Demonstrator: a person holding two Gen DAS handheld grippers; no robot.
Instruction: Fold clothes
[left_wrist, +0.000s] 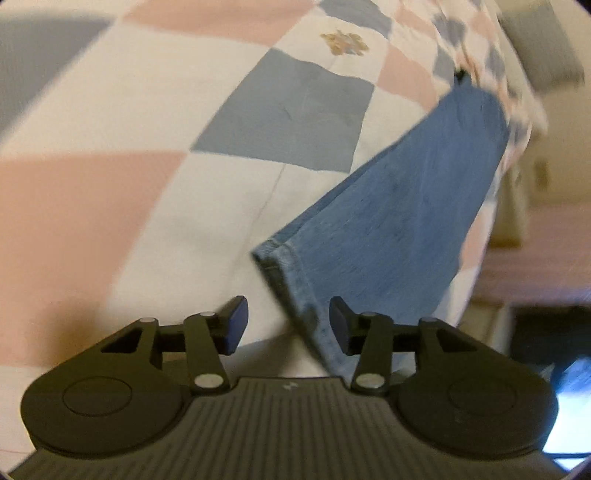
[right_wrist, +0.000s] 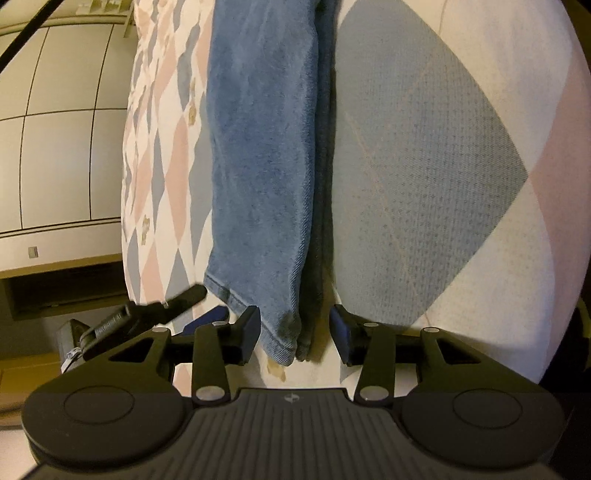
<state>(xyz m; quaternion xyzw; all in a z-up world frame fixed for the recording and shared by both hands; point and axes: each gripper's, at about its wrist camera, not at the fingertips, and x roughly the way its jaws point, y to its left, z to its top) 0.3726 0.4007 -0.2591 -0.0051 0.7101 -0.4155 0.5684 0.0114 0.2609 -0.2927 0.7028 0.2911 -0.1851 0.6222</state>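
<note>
- Lying on the checked bedspread (left_wrist: 147, 129), the jeans (right_wrist: 258, 147) stretch flat with both legs stacked, the hem end nearest both tools.
- Judging by this, the step is taking hold of the hem (left_wrist: 291, 291) for a lengthwise fold; next, each tool must close on a corner.
- Left gripper (left_wrist: 289, 325): jaws apart, hem edge between them, low over the bed.
- Right gripper (right_wrist: 293, 334): jaws apart, straddling the other hem corner, unclamped.

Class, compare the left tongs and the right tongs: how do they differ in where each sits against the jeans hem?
The left tongs meet the jeans at an angle, the hem corner crossing the gap slantwise. The right tongs line up with the leg, its hem end hanging straight between the fingers. Both are open, gripping nothing, over the checked bedspread.
</note>
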